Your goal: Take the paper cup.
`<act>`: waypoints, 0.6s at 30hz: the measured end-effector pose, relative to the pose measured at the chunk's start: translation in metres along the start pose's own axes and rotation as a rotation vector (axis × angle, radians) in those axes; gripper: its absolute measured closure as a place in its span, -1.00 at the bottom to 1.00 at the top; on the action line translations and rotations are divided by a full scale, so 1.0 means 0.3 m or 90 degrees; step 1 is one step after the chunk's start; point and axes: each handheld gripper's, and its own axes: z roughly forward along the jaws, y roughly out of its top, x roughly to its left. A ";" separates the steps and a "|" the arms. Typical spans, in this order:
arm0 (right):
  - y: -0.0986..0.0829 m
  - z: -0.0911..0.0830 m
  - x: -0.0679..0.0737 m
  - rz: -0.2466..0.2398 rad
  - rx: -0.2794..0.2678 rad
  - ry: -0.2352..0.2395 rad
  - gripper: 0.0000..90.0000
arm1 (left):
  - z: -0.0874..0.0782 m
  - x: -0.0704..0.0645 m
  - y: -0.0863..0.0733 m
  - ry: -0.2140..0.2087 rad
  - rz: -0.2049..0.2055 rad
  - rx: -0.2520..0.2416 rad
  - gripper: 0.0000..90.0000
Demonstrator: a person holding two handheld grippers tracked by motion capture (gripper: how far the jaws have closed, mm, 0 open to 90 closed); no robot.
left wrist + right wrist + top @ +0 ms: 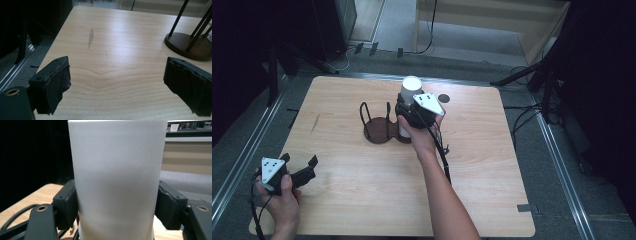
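White cylinder (116, 177), probably a paper cup or a roll, stands upright in the middle of the right gripper view, clamped between the two black fingers (67, 205) that press on its lower sides. In the high view it sits just above centre of the frame, at the right end of the dark wire holder (379, 125) on the wooden counter (492, 165).

Nearest, at the lower left of the high view, the left gripper (299, 167) rests over the counter's corner in the person's left hand (282, 200), fingers spread wide and holding nothing; its own view has bare wood between the pads and the holder's round base at the upper right. Further up, the right gripper (409, 112) grips the cylinder from the near side.

The step looks like seating the cylinder in the holder, or lifting it out; which one I cannot tell. Either way, keep the cylinder vertical and move it straight along the holder's upright wires so its wall does not snag. Keep the squeeze light, since a thin wall would dent. The idle gripper could steady the base if it starts to tip.

The cylinder's bottom is hidden behind hand and gripper, so whether it touches the base is unclear. Its top is cut off in the right gripper view. A small dark disc (443, 98) lies beyond, too small to identify.
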 end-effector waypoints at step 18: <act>0.131 -0.078 -0.008 0.000 -0.075 -0.006 -0.36 | 0.000 -0.010 0.000 0.002 0.021 0.004 -0.84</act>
